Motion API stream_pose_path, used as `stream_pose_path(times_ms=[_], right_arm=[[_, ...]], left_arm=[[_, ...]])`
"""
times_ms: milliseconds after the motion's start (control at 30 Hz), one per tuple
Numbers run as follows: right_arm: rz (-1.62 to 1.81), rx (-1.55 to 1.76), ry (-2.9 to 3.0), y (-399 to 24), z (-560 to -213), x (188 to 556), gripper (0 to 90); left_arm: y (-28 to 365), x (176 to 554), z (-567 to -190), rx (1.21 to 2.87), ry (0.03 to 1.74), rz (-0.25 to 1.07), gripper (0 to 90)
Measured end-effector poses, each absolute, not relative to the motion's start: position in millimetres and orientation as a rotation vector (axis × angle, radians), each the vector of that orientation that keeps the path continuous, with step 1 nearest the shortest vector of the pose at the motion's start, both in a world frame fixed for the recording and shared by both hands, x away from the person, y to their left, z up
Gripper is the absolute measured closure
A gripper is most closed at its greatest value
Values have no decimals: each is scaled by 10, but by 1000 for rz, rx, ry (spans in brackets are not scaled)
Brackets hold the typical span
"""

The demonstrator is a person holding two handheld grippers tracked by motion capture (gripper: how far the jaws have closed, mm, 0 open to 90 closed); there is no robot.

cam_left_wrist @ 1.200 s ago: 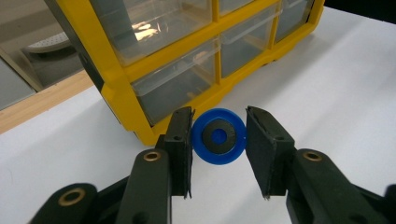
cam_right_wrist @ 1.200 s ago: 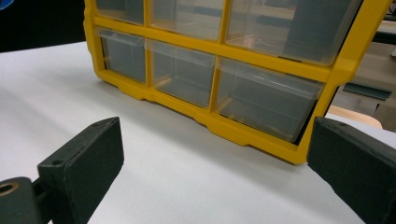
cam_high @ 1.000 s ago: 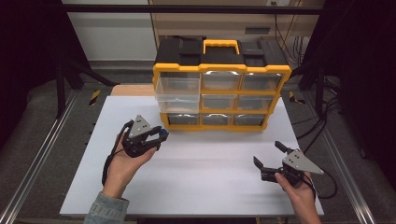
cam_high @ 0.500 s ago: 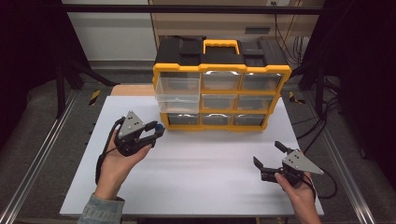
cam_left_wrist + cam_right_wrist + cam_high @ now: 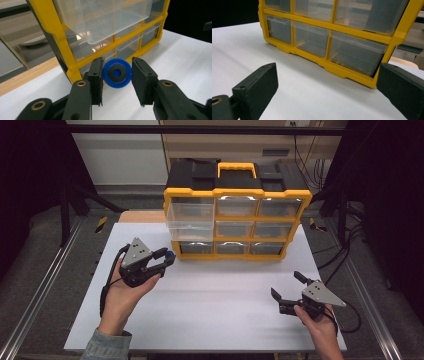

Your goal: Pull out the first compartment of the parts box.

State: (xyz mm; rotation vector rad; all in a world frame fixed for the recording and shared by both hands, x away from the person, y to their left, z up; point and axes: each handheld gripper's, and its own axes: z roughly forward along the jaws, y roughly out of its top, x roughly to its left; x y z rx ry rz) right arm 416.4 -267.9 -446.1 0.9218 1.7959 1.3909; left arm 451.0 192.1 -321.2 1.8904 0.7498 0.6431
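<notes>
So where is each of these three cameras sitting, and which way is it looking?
High view: above the person's side, looking forward and down on the white table; both forearms and hands show, each holding a tool.
Left gripper view: rides the left tool, looking along its jaws, closed on a blue ring, toward the yellow drawer cabinet.
Right gripper view: rides the right tool, jaws wide, low over the table.
All three share the cabinet.

Tongs (image 5: 117, 83) grip blue disc (image 5: 117, 73) before yellow organizer (image 5: 75, 50)

surface: white table (image 5: 210, 320) | on it: yellow-and-black drawer organiser (image 5: 235, 215), standing at the far edge, upright
</notes>
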Motion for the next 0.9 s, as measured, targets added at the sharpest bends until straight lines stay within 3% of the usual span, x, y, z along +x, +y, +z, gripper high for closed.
stream_pose_path(times_ms=[900], right_arm=[[1395, 918, 1804, -2664, -4460, 4162, 43]], left_arm=[[1957, 4417, -3039, 1835, 710, 677, 619]])
